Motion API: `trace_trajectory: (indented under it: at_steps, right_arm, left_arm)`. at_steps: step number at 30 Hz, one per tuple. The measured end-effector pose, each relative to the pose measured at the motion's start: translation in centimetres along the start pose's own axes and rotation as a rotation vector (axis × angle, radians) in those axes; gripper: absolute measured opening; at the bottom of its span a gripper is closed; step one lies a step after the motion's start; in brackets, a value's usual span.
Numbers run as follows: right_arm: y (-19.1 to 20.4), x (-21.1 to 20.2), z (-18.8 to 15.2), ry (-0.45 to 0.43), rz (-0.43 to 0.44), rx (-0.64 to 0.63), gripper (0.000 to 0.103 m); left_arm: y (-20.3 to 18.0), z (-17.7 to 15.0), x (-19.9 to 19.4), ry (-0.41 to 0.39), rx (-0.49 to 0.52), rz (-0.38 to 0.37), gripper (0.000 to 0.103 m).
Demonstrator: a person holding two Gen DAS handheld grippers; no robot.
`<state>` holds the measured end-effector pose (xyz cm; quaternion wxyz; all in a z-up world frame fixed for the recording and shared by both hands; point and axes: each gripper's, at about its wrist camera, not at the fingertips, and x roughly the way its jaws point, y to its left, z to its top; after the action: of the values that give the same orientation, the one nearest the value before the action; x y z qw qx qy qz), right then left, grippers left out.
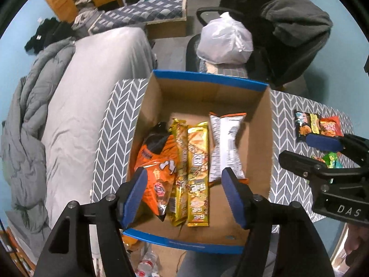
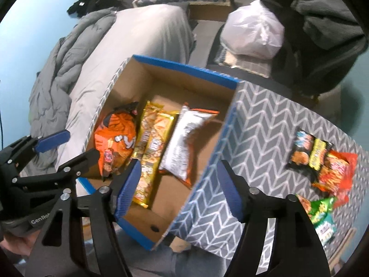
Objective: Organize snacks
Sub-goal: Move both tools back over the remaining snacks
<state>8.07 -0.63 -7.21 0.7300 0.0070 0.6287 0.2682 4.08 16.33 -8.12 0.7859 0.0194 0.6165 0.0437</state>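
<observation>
An open cardboard box with a blue rim stands on the table. Side by side in it lie an orange bag, two gold packs and a white bag. My left gripper hangs open over the box's near end, holding nothing. My right gripper is open and empty above the box's right wall. Several loose packets, black, red and green, lie on the table right of the box.
The table has a grey herringbone cloth. A bed with a grey duvet runs along the left. Behind the box an office chair carries a white plastic bag and a grey garment. Bottles lie on the floor.
</observation>
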Motion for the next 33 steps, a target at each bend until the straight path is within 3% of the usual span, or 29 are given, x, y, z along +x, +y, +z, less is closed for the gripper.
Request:
trace_trajectory:
  at_steps: [18,33]
  right_arm:
    - [-8.9,-5.2,-5.2,-0.051,-0.121,0.191,0.073]
    - [-17.8,-7.4,-11.5,-0.027,-0.217,0.356,0.073]
  left_arm:
    - [-10.0,1.3,-1.3,-0.041,0.228,-0.061,0.071]
    - [-20.4,1.1,-0.4,-0.041,0.466,-0.115,0.073]
